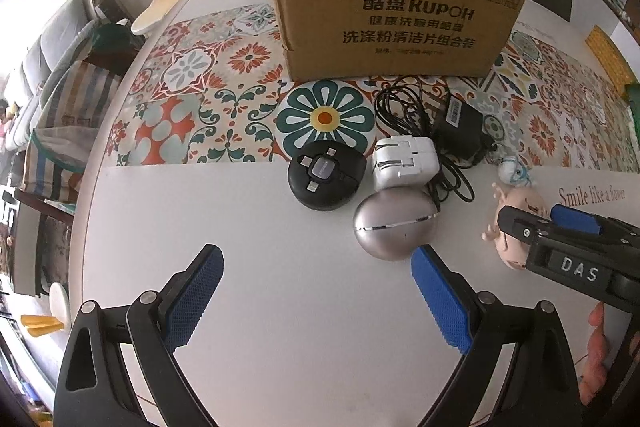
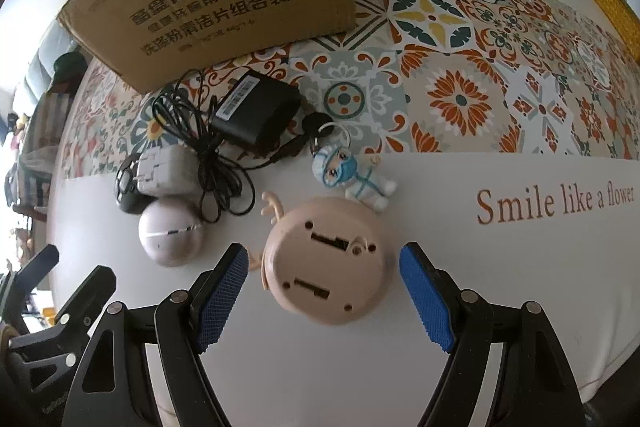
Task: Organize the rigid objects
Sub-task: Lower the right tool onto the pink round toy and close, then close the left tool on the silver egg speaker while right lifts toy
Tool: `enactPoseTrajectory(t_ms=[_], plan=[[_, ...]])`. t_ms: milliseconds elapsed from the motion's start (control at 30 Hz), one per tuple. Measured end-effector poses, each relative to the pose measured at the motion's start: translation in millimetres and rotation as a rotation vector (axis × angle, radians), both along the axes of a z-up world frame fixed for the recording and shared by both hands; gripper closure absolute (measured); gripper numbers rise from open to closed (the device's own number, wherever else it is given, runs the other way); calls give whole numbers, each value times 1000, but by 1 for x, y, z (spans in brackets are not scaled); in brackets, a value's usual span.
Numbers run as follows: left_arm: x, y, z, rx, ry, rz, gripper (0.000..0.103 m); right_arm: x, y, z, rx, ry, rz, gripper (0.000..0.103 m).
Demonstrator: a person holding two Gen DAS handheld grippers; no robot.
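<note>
- Right gripper [image 2: 322,285]: jaws apart, straddling the beige round toy [image 2: 326,261] that lies base-up on the table; pads beside it on both sides with gaps visible, no clamp yet.
- Left gripper [image 1: 316,291]: jaws spread wide, nothing between them, only bare white table [image 1: 200,211]. The silver egg-shaped case [image 1: 394,225] sits just ahead of its right-side pad, not gripped.
- Nothing is held by either hand.
- Just beyond the silver case: white plug adapter [image 1: 404,163] touching it, black round cable reel [image 1: 326,175] beside that.
- Behind these: black power brick [image 2: 258,111] with its loose tangled cord [image 2: 208,147], partly on the patterned mat [image 2: 480,67].
- Small masked figurine keychain [image 2: 352,173] lies just behind the beige toy, its ring near the brick.
- Cardboard box [image 1: 392,11] stands open-topped at the far side of the cluster, presumably the destination. Its inside is not visible, so contents cannot be told.
- Progress judgement: early. Six items on the table, none lifted.
- Likely step in hand: right closes on the beige toy; left looks lined up for the silver case or the reel.
- Left to do: all visible items into the box; the cord looks the awkward one.
</note>
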State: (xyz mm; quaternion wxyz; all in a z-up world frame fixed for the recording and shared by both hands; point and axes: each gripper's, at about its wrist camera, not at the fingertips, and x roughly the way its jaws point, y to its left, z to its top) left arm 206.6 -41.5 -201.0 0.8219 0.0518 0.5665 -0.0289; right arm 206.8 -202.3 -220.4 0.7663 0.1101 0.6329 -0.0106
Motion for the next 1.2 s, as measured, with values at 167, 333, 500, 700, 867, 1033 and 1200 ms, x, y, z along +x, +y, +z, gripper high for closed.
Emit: enactPoseTrajectory(t_ms=[167,333,500,700,867,1033,1200], plan=[[3,-2,-4,-4,10,-11,7,7,3,-10,-5,15,-21,25],[5,-3,-8,-2,20,-16,7,10,6,-21,-4,46,-31,25],[5,-4,-10,-6,29,-25,7,8,7,-27,-11,63,-33,27],[2,-6,-12,-17,37,-39,7,5,10,-29,-18,56,-27,29],[-1,-8,-11,-35,38,-47,7,-4,3,-25,-6,46,-49,29],[-1,-17,-13,-37,49,-61,7,-10,-4,-15,-1,23,-55,29],[0,-28,-17,-50,59,-78,7,-13,-18,2,7,11,-70,29]])
